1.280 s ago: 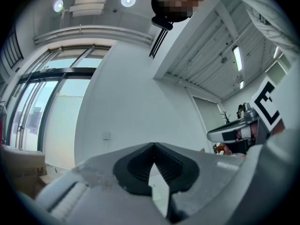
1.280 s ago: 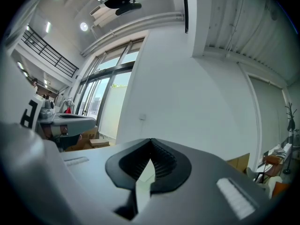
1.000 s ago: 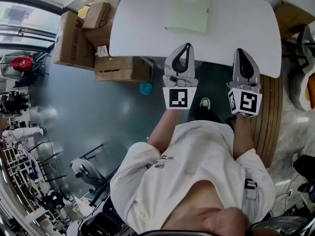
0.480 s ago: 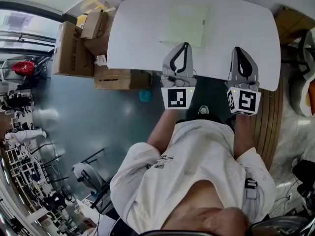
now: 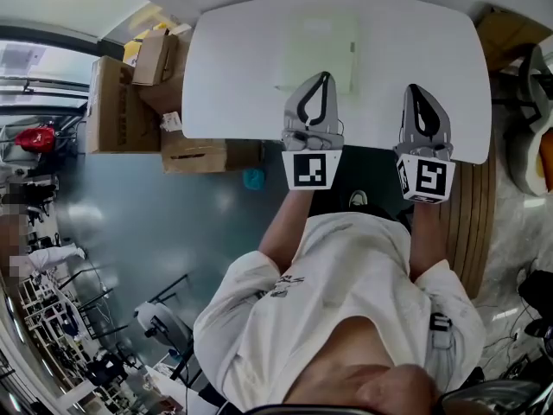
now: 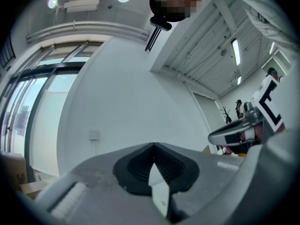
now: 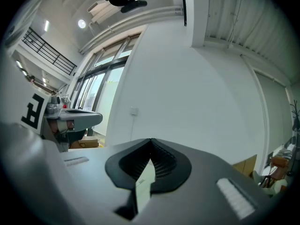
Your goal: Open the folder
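Observation:
A pale green folder (image 5: 317, 48) lies closed and flat on the white table (image 5: 233, 67), towards its far side. My left gripper (image 5: 322, 77) is shut and empty, and its tip reaches over the folder's near edge. My right gripper (image 5: 414, 89) is also shut and empty, over bare table to the right of the folder. In the left gripper view the jaws (image 6: 153, 144) meet at their tip and face a white wall. The right gripper view shows its jaws (image 7: 151, 139) the same way. The folder is hidden in both gripper views.
Cardboard boxes (image 5: 121, 93) stand stacked left of the table, with another box (image 5: 203, 154) under its near left edge. A small teal object (image 5: 254, 178) lies on the dark floor. A round wooden panel (image 5: 473, 206) leans at the right.
Both grippers have moved forward from the table's near edge to over the tabletop. The left tip now reaches the folder's near edge. Both stay shut.

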The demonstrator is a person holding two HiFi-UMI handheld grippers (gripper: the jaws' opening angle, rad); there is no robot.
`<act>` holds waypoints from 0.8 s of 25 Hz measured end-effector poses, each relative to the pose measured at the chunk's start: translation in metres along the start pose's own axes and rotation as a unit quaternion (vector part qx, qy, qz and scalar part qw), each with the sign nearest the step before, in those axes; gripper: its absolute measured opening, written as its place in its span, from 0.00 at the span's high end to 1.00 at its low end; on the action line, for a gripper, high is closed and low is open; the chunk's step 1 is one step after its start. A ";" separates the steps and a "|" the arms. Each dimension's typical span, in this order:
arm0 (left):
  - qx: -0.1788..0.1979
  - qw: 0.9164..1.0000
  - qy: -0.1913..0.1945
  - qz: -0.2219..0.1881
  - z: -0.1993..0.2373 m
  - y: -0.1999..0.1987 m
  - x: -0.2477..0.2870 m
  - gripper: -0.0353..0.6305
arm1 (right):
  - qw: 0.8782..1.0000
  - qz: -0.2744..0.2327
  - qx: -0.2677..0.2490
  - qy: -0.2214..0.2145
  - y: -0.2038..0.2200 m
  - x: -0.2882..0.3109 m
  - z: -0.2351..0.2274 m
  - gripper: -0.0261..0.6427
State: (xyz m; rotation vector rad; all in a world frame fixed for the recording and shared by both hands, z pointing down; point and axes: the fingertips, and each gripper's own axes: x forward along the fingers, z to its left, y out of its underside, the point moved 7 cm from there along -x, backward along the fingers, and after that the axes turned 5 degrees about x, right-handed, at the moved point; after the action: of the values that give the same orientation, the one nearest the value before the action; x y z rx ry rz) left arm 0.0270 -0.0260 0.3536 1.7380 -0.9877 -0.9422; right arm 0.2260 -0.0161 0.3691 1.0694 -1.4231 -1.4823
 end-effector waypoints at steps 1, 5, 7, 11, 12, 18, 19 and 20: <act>0.004 1.000 0.006 0.005 0.005 0.005 0.003 0.95 | 1.000 0.002 -0.001 0.003 0.002 0.006 0.003 0.96; 0.001 1.000 0.024 -0.013 0.038 0.018 0.018 0.95 | 1.000 0.000 -0.005 0.021 0.003 0.037 0.022 0.96; -0.004 0.999 0.032 -0.011 0.053 0.028 0.024 0.95 | 1.000 0.000 -0.005 0.028 0.002 0.052 0.032 0.96; -0.011 0.998 0.051 -0.020 0.080 0.044 0.042 0.95 | 0.999 0.003 -0.009 0.047 0.003 0.083 0.047 0.96; -0.016 0.998 0.055 -0.019 0.086 0.047 0.046 0.95 | 0.999 0.004 -0.010 0.052 0.003 0.090 0.050 0.96; -0.026 0.996 0.082 -0.032 0.118 0.062 0.062 0.95 | 0.996 0.001 -0.019 0.083 0.000 0.117 0.070 0.96; -0.030 0.995 0.086 -0.033 0.122 0.064 0.064 0.95 | 0.996 -0.001 -0.021 0.090 0.000 0.120 0.074 0.96; -0.035 0.995 0.091 -0.034 0.126 0.066 0.066 0.95 | 0.995 -0.002 -0.023 0.096 -0.001 0.123 0.076 0.96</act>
State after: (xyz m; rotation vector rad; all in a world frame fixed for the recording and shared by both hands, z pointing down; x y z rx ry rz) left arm -0.0743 -0.1456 0.3646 1.7727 -0.7742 -0.8347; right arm 0.1144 -0.1075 0.3638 1.1545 -1.2483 -1.3681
